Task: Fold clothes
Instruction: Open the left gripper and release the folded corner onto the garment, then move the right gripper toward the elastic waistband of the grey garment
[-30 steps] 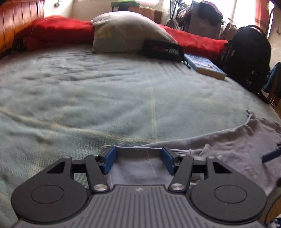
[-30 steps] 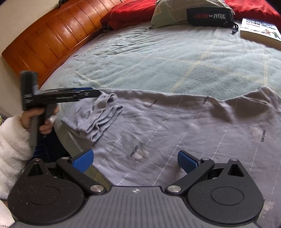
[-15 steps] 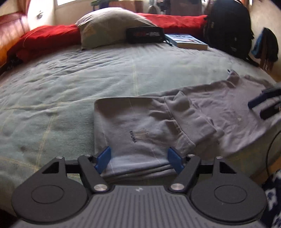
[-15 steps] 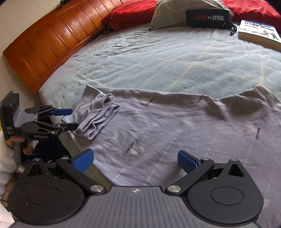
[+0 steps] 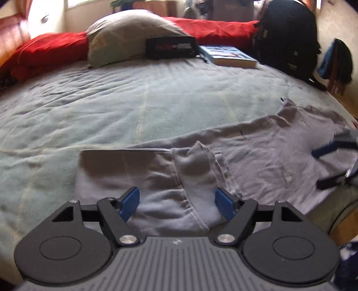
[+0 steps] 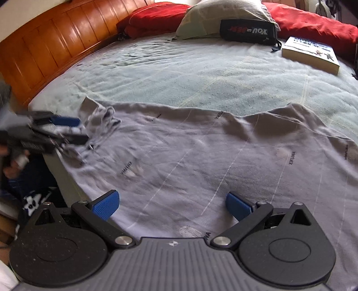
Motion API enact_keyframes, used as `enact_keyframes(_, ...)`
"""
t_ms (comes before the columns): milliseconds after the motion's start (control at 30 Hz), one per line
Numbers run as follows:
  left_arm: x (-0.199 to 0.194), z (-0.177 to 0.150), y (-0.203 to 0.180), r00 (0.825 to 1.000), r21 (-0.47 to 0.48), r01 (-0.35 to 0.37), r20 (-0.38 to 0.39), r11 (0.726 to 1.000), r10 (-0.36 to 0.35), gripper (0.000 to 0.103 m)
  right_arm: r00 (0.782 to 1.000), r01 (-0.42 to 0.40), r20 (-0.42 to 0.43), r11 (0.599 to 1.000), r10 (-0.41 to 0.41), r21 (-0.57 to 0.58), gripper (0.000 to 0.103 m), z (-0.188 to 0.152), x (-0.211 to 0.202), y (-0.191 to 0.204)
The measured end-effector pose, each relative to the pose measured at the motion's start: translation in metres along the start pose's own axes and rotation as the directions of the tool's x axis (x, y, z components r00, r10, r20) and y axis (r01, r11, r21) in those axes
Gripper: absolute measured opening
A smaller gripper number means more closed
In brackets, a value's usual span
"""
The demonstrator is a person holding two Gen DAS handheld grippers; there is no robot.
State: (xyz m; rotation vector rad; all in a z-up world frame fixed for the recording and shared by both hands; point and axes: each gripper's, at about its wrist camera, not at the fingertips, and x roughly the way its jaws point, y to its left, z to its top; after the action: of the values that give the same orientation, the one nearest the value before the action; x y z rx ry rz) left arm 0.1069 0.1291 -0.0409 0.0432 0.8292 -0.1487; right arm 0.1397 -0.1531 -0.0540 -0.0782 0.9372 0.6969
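My bed (image 6: 201,73) carries everything here, and the grey T-shirt (image 6: 223,156) lies spread flat along its near edge, close enough to the drop that part of the cloth looks ready to slide off. That is my first worry: if I pull toward myself instead of lifting and carrying across, I judge the whole shirt could drag over the edge and undo the layout.

At the shirt's left end the sleeve (image 5: 201,170) is bunched into a rumpled heap on top of the body panel. A fold made over that lump would likely come out crooked and thick, so it probably wants flattening first.

My left tool (image 5: 176,203) sits low over that end with its fingers spread wide, holding nothing; cloth lies between the blue pads (image 5: 129,202), but they are not pinching it. If I close here I may catch several layers at once, sleeve and body together, and lift more than I mean to.

My right tool (image 6: 172,204) hovers over the middle of the shirt, likewise released and empty. It is well apart from the left tool, yet if both reach for the same hem they could cross or tug the fabric against each other.

The book (image 6: 311,53) and black pouch (image 6: 248,31) lie far off near the pillow (image 6: 223,15), so I see little risk there.
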Motion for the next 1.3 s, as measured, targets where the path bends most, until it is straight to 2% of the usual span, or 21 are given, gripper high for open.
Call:
enact_keyframes(67, -0.012, 0.008, -0.008, 0.999, 0.038, -0.032, 0.04, 0.999, 0.031, 0.075, 1.0, 0.024, 0.012, 0.999, -0.023, -0.043, 0.103, -0.003, 0.004, 0.004)
enact_keyframes(167, -0.018, 0.014, -0.025, 0.996, 0.082, -0.019, 0.083, 0.996, 0.013, 0.078, 0.997, 0.07, 0.028, 0.992, -0.067, -0.104, 0.103, -0.011, 0.007, 0.012)
enact_keyframes(233, -0.01, 0.006, -0.032, 0.997, 0.085, -0.01, 0.076, 0.996, 0.004, 0.078, 0.995, 0.096, 0.047, 0.987, -0.091, -0.127, 0.103, -0.016, 0.008, 0.016)
enact_keyframes(367, 0.015, -0.014, -0.034, 1.0, 0.032, -0.009, -0.012, 0.999, 0.009, 0.079, 0.992, 0.12, 0.063, 0.979, -0.111, -0.166, 0.103, -0.019, 0.008, 0.021)
enact_keyframes(467, 0.003, -0.007, -0.039, 0.999, 0.023, -0.04, 0.017, 0.999, 0.04, 0.078, 0.993, 0.114, 0.037, 0.979, -0.11, -0.168, 0.103, -0.014, -0.004, 0.02)
enact_keyframes(533, -0.011, 0.001, -0.051, 0.996, 0.057, -0.059, 0.064, 0.997, 0.056, 0.078, 0.99, 0.136, 0.057, 0.979, -0.129, -0.15, 0.103, -0.015, -0.021, 0.014)
enact_keyframes(600, -0.021, 0.008, -0.066, 0.994, 0.102, -0.053, 0.1, 0.993, 0.043, 0.079, 0.977, 0.201, 0.098, 0.972, -0.19, -0.122, 0.103, -0.018, -0.04, 0.004)
enact_keyframes(700, -0.018, 0.012, -0.094, 0.995, 0.178, -0.026, 0.096, 0.984, 0.009, 0.08, 0.948, 0.3, 0.13, 0.953, -0.291, -0.053, 0.103, -0.027, -0.063, -0.021)
enact_keyframes(800, -0.004, 0.011, -0.117, 0.997, 0.23, -0.021, 0.072, 0.973, 0.005, 0.08, 0.92, 0.378, 0.102, 0.925, -0.379, 0.027, 0.103, -0.042, -0.069, -0.047)
enact_keyframes(867, 0.006, 0.001, -0.123, 0.998, 0.211, -0.011, 0.057, 0.977, -0.001, 0.08, 0.909, 0.408, 0.061, 0.91, -0.412, 0.067, 0.103, -0.056, -0.068, -0.059)
enact_keyframes(933, 0.016, -0.01, -0.128, 0.999, 0.186, -0.001, 0.041, 0.983, -0.006, 0.08, 0.916, 0.397, 0.033, 0.915, -0.4, 0.076, 0.103, -0.072, -0.066, -0.065)
enact_keyframes(1100, 0.011, -0.03, -0.131, 0.998, 0.146, -0.03, 0.062, 0.989, 0.021, 0.081, 0.923, 0.37, 0.072, 0.923, -0.378, 0.111, 0.103, -0.095, -0.079, -0.065)
enact_keyframes(1200, 0.001, -0.019, -0.141, 0.995, 0.176, -0.049, 0.095, 0.983, 0.033, 0.081, 0.913, 0.377, 0.125, 0.92, -0.388, 0.108, 0.103, -0.091, -0.09, -0.063)
enact_keyframes(1300, -0.002, -0.003, -0.157, 0.992, 0.186, -0.011, 0.128, 0.982, -0.013, 0.084, 0.91, 0.365, 0.149, 0.918, -0.386, 0.155, 0.103, -0.09, -0.094, -0.071)
